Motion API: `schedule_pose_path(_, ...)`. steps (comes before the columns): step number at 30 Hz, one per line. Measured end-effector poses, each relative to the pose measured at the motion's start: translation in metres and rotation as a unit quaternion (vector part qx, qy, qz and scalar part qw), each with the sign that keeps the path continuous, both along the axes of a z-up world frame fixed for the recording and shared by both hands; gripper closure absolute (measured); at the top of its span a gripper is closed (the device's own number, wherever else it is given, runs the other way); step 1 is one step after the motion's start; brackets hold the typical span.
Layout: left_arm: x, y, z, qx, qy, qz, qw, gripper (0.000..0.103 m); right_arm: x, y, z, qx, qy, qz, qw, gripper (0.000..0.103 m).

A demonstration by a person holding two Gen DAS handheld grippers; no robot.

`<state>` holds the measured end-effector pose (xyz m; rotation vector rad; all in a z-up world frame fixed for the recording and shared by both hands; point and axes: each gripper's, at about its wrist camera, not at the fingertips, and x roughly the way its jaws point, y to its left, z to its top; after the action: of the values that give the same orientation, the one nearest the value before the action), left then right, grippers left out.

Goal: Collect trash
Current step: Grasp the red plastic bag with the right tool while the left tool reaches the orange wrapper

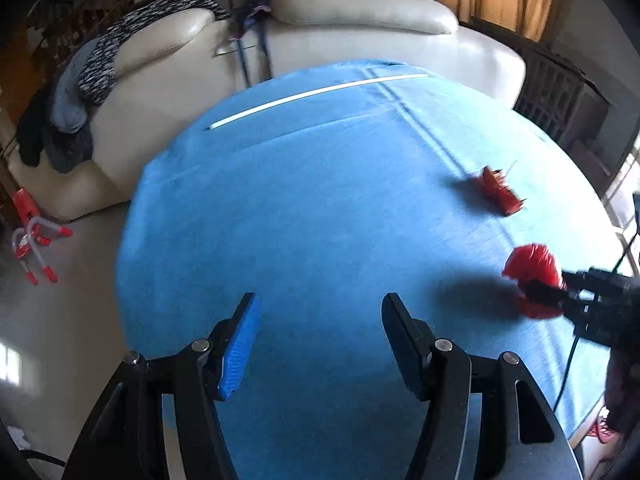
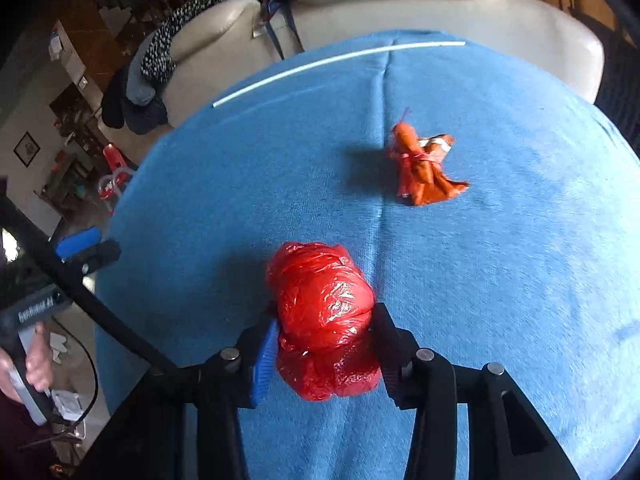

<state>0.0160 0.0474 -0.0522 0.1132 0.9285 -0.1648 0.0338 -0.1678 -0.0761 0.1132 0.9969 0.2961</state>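
Observation:
My right gripper (image 2: pixel 324 328) is shut on a crumpled red plastic bag (image 2: pixel 324 320) and holds it just above the blue tablecloth (image 2: pixel 520 280). The bag also shows in the left wrist view (image 1: pixel 532 268), held by the right gripper (image 1: pixel 536 292) at the right. A tied orange wrapper (image 2: pixel 424 168) lies on the cloth further ahead; it shows in the left wrist view (image 1: pixel 500 192) too. My left gripper (image 1: pixel 318 300) is open and empty over the near middle of the cloth (image 1: pixel 320 200). Its blue pad (image 2: pixel 78 242) shows at the left in the right wrist view.
A thin white stick (image 1: pixel 316 94) lies along the far edge of the table, also in the right wrist view (image 2: pixel 336 64). A cream sofa (image 1: pixel 360 32) with draped clothes (image 1: pixel 80 92) stands behind. A red and white object (image 1: pixel 32 236) lies on the floor at the left.

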Motion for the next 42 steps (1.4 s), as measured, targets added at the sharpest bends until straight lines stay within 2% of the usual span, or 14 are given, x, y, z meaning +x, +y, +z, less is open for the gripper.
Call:
schedule_pose_path(2,0.009,-0.019,0.007,-0.004,0.002,-0.021,0.9998,0.039,-0.001,-0.012,0.003,0.016,-0.009,-0.014,1.000,0.056)
schedule_pose_path(6,0.030,-0.061,0.015,-0.022,0.017,-0.056,0.9980,0.039,-0.031,-0.048,0.010,0.053,-0.022,-0.054,0.997,0.056)
schedule_pose_path(12,0.068,-0.132,0.009,-0.034,0.046,-0.082,0.9950,0.039,-0.066,-0.098,0.017,0.081,-0.044,-0.110,0.990,0.056)
schedule_pose_path(21,0.111,-0.201,-0.015,-0.027,0.081,-0.076,0.9934,0.039,-0.092,-0.147,0.017,0.108,-0.066,-0.143,0.982,0.056)
schedule_pose_path(24,0.121,-0.212,-0.026,-0.017,0.094,-0.060,0.9937,0.039,-0.097,-0.159,0.013,0.126,-0.071,-0.141,0.979,0.056)
schedule_pose_path(33,0.137,-0.224,-0.041,0.006,0.095,-0.021,0.9952,0.039,-0.102,-0.177,0.008,0.167,-0.072,-0.120,0.976,0.056)
schedule_pose_path(34,0.141,-0.226,-0.043,0.007,0.097,-0.019,0.9951,0.041,-0.102,-0.178,0.007,0.174,-0.072,-0.117,0.975,0.056)
schedule_pose_path(36,0.142,-0.225,-0.046,0.003,0.102,-0.016,0.9946,0.052,-0.104,-0.180,0.006,0.185,-0.071,-0.110,0.974,0.056)
schedule_pose_path(38,0.142,-0.226,-0.050,0.006,0.109,-0.014,0.9939,0.067,-0.108,-0.178,0.006,0.191,-0.070,-0.105,0.973,0.056)
schedule_pose_path(42,0.139,-0.231,-0.057,0.022,0.097,-0.013,0.9950,0.075,-0.112,-0.181,0.001,0.205,-0.063,-0.096,0.972,0.056)
